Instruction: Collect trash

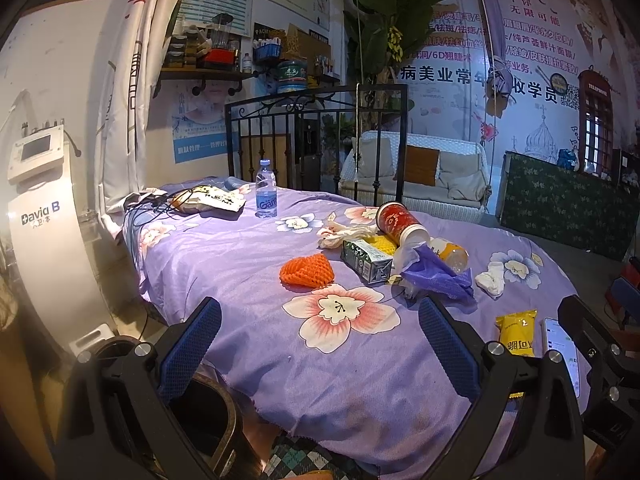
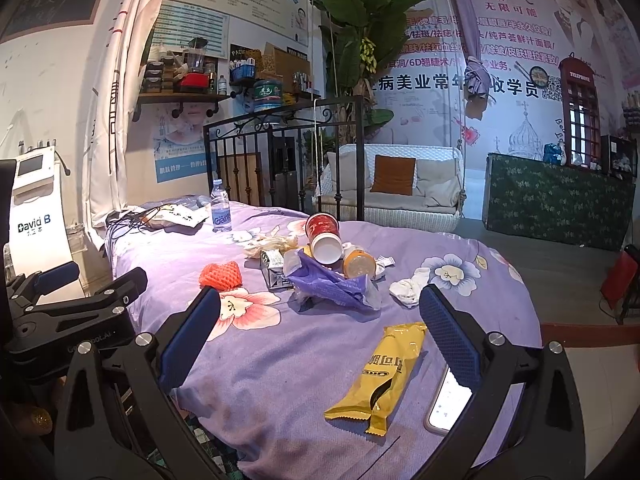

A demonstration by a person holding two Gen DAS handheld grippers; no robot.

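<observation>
Both grippers, left [image 1: 320, 340] & right [image 2: 320, 336], spread wide, nothing held, textured blue pads. Trash mid-bed on floral purple sheet [image 2: 312, 432]: orange foam net [image 1: 307, 271], carton [image 1: 366, 261], red paper cup [image 1: 402, 224] on its side, crumpled purple bag [image 2: 328, 284], white wad [image 2: 409, 287]. Torn glossy yellow wrapper [image 2: 384, 376] lies near right gripper, beside phone [image 2: 448, 404].

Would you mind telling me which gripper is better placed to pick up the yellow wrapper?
Right. The yellow wrapper lies between the open right gripper, while the left gripper faces bare bedsheet.

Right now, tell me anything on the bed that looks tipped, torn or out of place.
The red paper cup lies tipped on the litter pile. The yellow snack wrapper is torn open. A lit phone sits among the trash.
</observation>
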